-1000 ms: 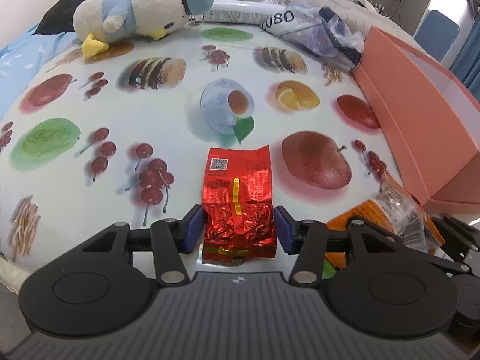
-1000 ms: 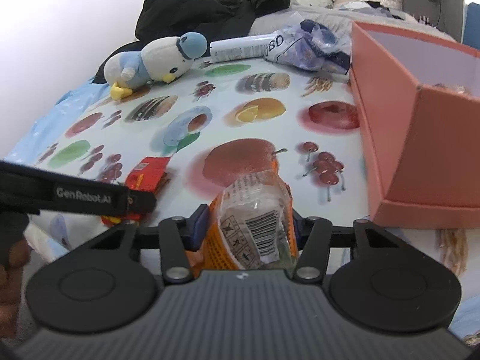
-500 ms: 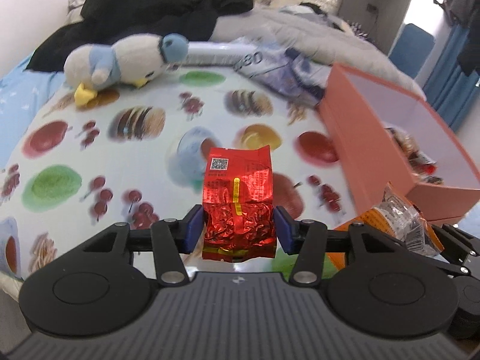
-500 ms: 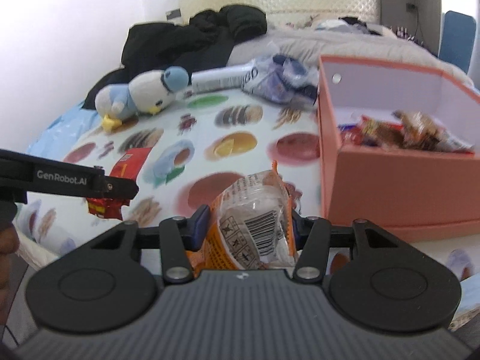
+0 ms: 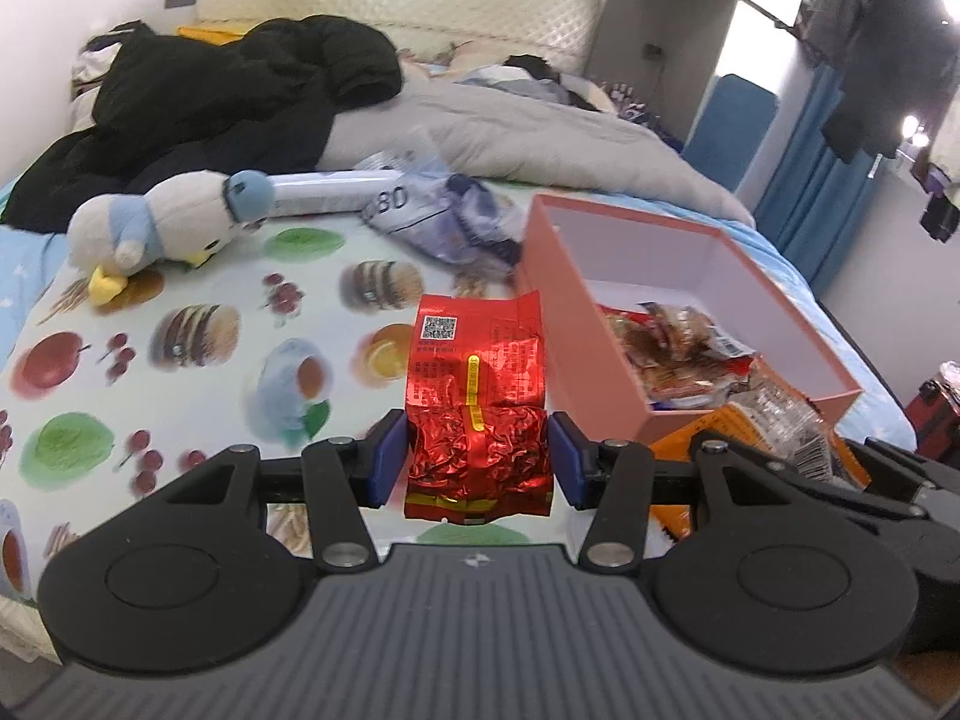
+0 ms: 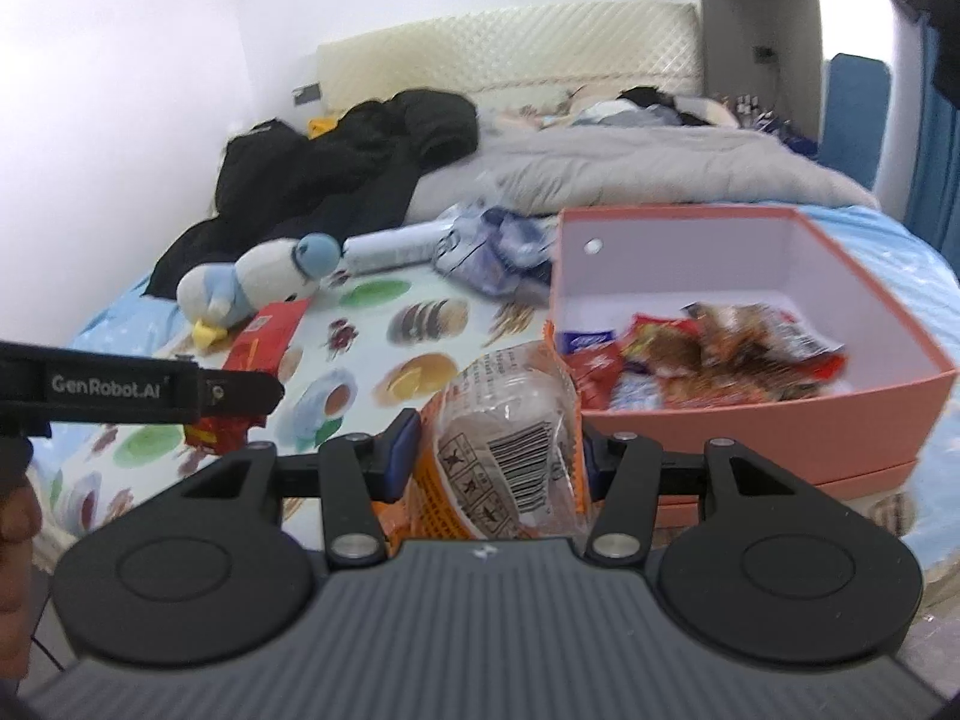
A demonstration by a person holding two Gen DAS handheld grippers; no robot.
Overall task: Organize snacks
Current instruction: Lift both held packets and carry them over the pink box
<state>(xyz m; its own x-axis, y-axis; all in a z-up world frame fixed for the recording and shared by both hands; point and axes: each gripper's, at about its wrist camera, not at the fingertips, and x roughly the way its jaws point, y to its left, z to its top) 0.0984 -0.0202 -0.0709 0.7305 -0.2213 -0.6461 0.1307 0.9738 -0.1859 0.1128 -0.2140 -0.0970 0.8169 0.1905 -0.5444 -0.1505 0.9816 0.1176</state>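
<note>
My left gripper (image 5: 477,462) is shut on a red foil packet (image 5: 477,396) and holds it in the air above the fruit-print cloth, just left of the pink box (image 5: 576,336). My right gripper (image 6: 498,459) is shut on an orange and clear snack packet (image 6: 510,438), also held up, left of the pink box (image 6: 750,426). The box is open and holds several wrapped snacks (image 6: 708,354). The red packet (image 6: 264,342) and the left gripper also show at the left of the right wrist view. The orange packet (image 5: 774,420) shows at the right of the left wrist view.
A plush penguin (image 5: 162,228) lies at the cloth's far left. A white tube and a crumpled blue-white bag (image 5: 444,222) lie at the far edge behind the box. A black jacket (image 5: 228,102) and a grey duvet (image 5: 540,126) lie on the bed beyond.
Both grippers have risen from the cloth with their packets, so the open inside of the pink box has come into view. Both stay shut.
</note>
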